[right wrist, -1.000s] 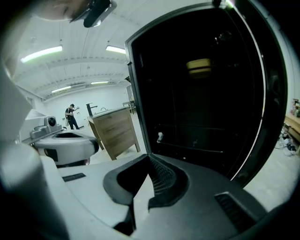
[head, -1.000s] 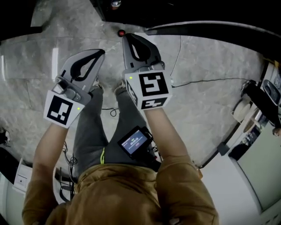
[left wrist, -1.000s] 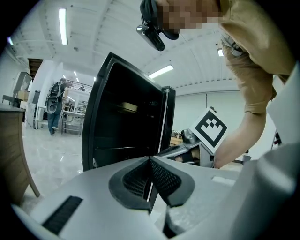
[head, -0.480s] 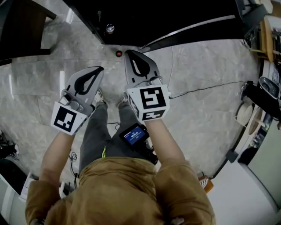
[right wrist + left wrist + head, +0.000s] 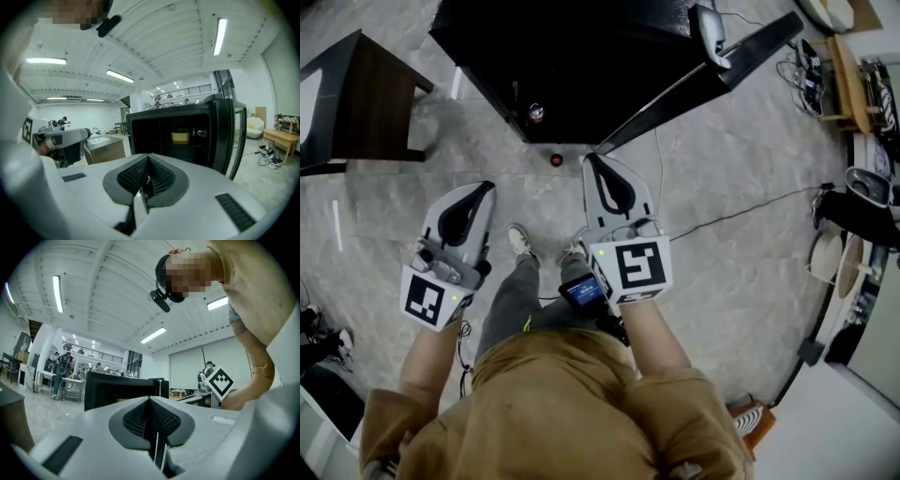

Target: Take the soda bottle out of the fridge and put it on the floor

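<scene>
Soda bottle (image 5: pixel 556 159) stands on the floor (image 5: pixel 722 159) just before the open fridge (image 5: pixel 581 56), with only its red cap showing from above. It likely handles as smooth, round plastic, weighty if full, and is best pinched around the body below the shoulder. Left gripper (image 5: pixel 484 187) and right gripper (image 5: pixel 592 160) are both pressed together, empty. Since a second ago both have risen away from the bottle, which stays put.

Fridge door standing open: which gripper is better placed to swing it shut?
Right, probably. The right gripper, shut and empty, has its tip just beside the open fridge door. The left gripper, also shut and empty, sits farther left, away from it.
</scene>
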`<state>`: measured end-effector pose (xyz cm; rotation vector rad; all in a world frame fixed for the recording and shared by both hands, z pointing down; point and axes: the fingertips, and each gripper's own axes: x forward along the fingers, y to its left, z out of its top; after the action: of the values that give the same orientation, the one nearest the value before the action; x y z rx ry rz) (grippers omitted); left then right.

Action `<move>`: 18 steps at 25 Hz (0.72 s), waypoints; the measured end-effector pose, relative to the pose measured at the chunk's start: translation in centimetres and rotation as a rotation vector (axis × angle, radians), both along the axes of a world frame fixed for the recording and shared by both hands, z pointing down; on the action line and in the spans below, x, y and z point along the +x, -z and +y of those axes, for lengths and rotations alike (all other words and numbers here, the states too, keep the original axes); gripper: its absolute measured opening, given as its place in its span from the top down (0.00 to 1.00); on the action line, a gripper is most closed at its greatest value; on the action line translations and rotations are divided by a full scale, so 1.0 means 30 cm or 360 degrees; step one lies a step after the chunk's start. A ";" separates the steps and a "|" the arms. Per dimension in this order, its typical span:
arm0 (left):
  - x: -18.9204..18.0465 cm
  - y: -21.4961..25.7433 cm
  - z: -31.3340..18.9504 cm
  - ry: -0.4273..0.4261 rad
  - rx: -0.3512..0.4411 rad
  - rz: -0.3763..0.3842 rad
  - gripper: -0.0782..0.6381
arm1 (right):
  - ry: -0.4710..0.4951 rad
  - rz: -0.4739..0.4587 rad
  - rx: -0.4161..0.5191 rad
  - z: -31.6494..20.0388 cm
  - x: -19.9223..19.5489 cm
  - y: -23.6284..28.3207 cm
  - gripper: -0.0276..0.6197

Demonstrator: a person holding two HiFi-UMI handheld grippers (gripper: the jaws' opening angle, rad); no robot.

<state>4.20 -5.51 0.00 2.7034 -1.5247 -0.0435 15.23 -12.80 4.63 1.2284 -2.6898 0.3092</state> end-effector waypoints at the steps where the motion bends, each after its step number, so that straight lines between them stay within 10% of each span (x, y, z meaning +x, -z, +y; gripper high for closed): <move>1: -0.009 0.040 0.012 0.0007 0.0025 -0.0003 0.89 | -0.0010 -0.0008 0.0026 0.011 0.010 0.042 0.96; 18: -0.223 0.421 0.165 0.0264 0.0236 -0.0059 0.89 | 0.0037 -0.0075 0.0270 0.074 0.108 0.516 0.96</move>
<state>-2.48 -0.56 -12.62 2.6925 -1.8229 -0.1168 18.48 -10.58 -10.85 1.2476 -2.8182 0.1097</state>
